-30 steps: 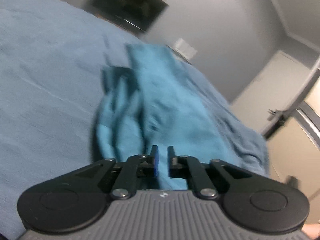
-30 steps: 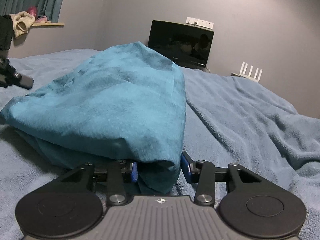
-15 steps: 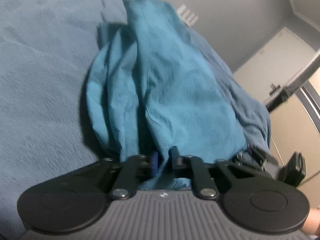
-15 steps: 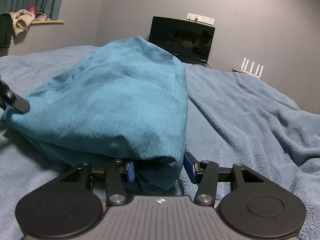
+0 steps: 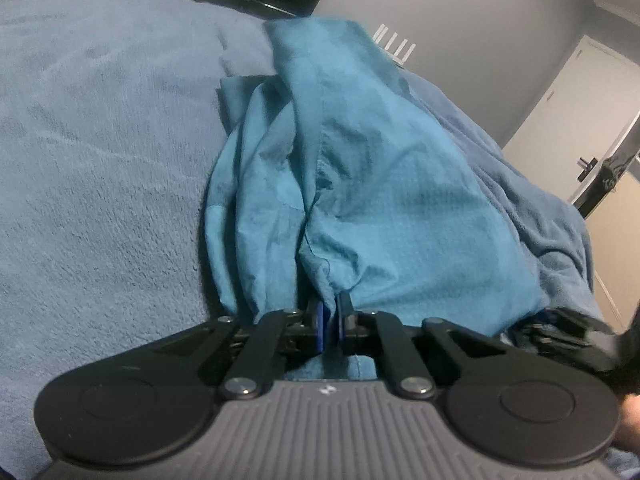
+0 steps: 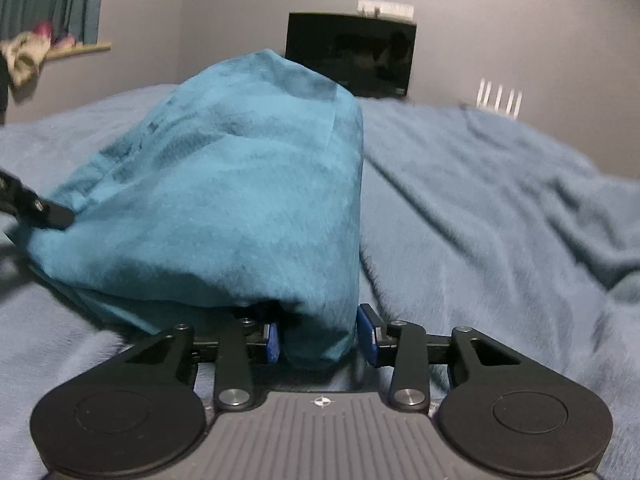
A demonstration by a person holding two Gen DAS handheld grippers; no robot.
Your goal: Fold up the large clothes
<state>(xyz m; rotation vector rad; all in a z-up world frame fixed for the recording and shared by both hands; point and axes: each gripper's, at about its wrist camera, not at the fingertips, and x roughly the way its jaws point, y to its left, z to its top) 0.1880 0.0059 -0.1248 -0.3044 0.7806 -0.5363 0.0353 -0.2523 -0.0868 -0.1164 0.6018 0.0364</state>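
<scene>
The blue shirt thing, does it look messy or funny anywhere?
Yes. The teal garment is bunched in a lumpy heap on the blue blanket, with loose crumpled folds hanging on its left side. The left claw pinches one edge; the right claw is closing around another.

My bed wears a grey-blue fleece blanket, rumpled toward its right edge. A teal garment lies bunched on it, perhaps mid-bed, its edges blurred to me.

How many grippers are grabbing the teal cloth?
2. The left gripper is pinched shut on one edge of the teal cloth. The right gripper has a bunched corner between its fingers, which are closing. No others show.
</scene>
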